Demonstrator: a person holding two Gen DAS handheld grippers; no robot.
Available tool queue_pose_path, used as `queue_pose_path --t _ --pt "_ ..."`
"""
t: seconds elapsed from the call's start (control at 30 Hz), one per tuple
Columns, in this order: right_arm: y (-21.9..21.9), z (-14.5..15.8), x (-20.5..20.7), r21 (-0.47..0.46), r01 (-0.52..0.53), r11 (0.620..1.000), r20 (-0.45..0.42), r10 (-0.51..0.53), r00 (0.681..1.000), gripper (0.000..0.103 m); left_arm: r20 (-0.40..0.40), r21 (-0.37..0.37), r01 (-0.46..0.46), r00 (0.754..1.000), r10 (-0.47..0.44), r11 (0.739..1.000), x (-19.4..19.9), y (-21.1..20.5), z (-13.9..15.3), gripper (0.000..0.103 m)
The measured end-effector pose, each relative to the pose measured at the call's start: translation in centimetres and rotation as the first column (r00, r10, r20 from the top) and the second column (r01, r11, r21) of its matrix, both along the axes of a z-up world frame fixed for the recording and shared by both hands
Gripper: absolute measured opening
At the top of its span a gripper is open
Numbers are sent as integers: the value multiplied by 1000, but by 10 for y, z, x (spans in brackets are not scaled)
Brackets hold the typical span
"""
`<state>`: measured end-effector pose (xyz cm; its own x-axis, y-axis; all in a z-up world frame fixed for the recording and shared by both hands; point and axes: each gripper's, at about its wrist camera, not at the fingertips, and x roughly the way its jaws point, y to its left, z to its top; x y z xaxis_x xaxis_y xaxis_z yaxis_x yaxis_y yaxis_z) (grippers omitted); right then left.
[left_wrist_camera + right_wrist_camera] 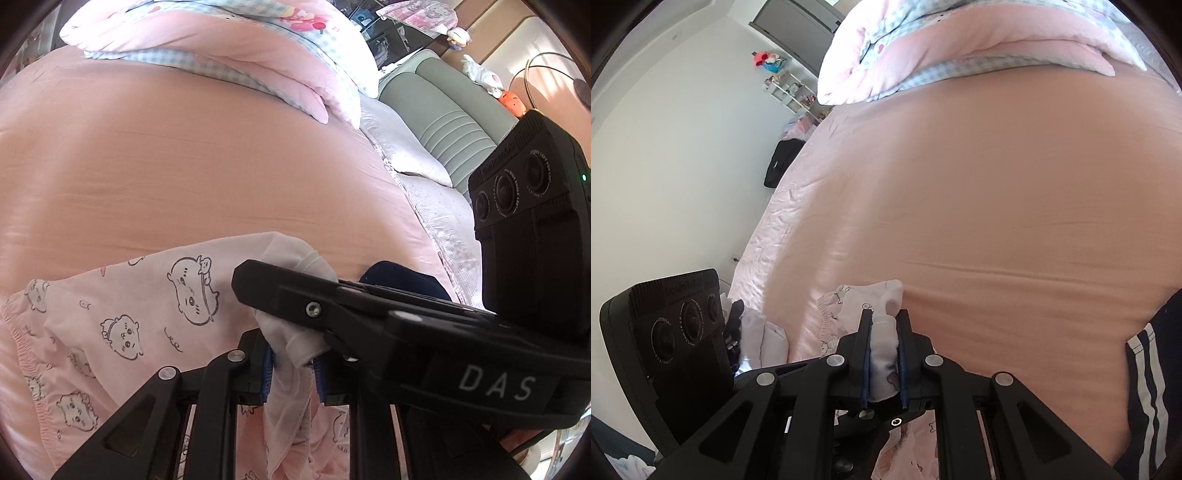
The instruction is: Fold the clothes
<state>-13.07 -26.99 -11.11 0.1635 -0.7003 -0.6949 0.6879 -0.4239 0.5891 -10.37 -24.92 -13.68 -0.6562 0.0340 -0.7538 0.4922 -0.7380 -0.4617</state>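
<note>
A pale pink garment (129,314) printed with cartoon animals lies across the near part of the pink bed sheet (184,166). My left gripper (293,369) is shut on a bunched white-pink edge of it, with the cloth pinched between its blue pads. My right gripper (255,284) reaches in from the right just above, also closed on that bunched edge. In the right wrist view the right gripper (884,350) clamps a roll of the same garment (857,306), and the rest hangs below the fingers. The two grippers are close together.
A pink and blue-checked duvet (221,48) is heaped at the far end of the bed. A dark navy cloth with white stripes (1145,387) lies at the right, and folded white clothes (768,339) at the bed's left edge. A grey-green padded headboard (443,122) stands to the right.
</note>
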Motion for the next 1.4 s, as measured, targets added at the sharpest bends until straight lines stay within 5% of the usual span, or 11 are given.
queue_pose_path --t 0.4,0.47,0.53,0.67,0.77,0.87,1.1,1.4 --pt "-4 1 -37 106 114 988 -132 -100 986 13 20 -29 38 999 -37 999 -43 -15 -11 14" --pt "5 3 -44 100 136 986 -133 -122 984 32 44 -53 43 998 -40 998 -48 -16 -13 13" --pt "15 4 -52 97 152 984 -114 -141 984 64 44 -28 45 998 -44 999 -53 -20 -16 13" --pt "41 2 -61 94 162 982 -89 -154 984 72 79 -45 56 995 -52 997 -63 -21 -22 13" --pt "57 -2 -71 107 179 978 -45 -175 984 72 95 -38 61 994 -57 997 -69 -22 -28 13" --pt "68 3 -72 157 208 965 -107 -193 975 72 107 -2 37 994 -37 999 -72 -32 -31 13" --pt "49 -15 -37 313 -4 950 -119 44 992 72 118 -50 29 993 -23 998 -79 -46 -9 13" --pt "16 -44 -9 414 -46 909 -131 110 985 72 93 -61 15 996 -10 998 -77 -57 19 13"
